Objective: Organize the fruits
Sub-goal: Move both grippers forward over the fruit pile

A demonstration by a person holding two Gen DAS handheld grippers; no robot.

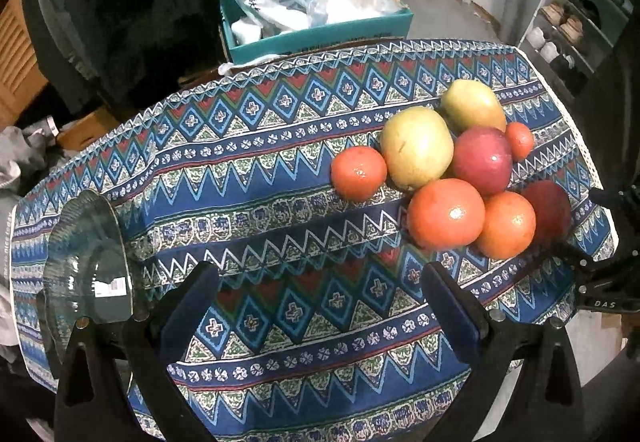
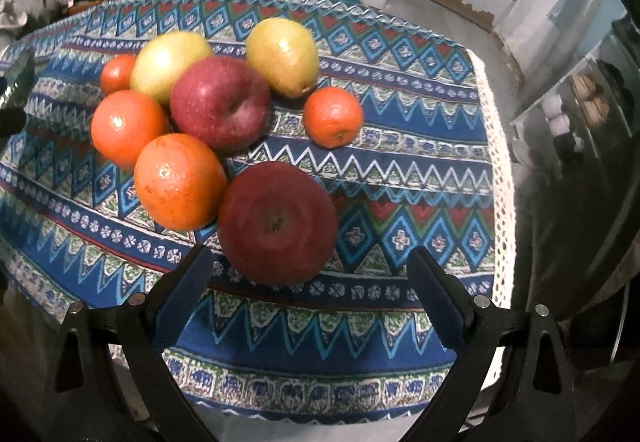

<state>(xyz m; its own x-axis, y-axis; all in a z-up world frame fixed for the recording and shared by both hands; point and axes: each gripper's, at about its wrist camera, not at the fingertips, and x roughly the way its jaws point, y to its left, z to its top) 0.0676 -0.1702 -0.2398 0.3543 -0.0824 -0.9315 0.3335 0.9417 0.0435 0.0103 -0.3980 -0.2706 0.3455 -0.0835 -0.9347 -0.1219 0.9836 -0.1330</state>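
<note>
A pile of fruit lies on the patterned tablecloth (image 1: 280, 178): two yellow-green pears (image 1: 416, 146) (image 2: 282, 56), two red apples (image 2: 276, 222) (image 2: 220, 100) and several oranges (image 1: 446, 214) (image 2: 180, 182). A small orange (image 2: 333, 116) sits apart on the right. A clear glass bowl (image 1: 86, 254) stands at the table's left. My left gripper (image 1: 320, 282) is open and empty above the cloth, between bowl and fruit. My right gripper (image 2: 306, 270) is open, with the nearest red apple just ahead of its fingertips.
A teal box (image 1: 320, 30) with plastic bags stands behind the table. A shoe rack (image 1: 568, 26) is at the far right. The cloth's lace edge (image 2: 500, 162) marks the table's right side. Dark clothing (image 1: 120, 2) hangs at the back left.
</note>
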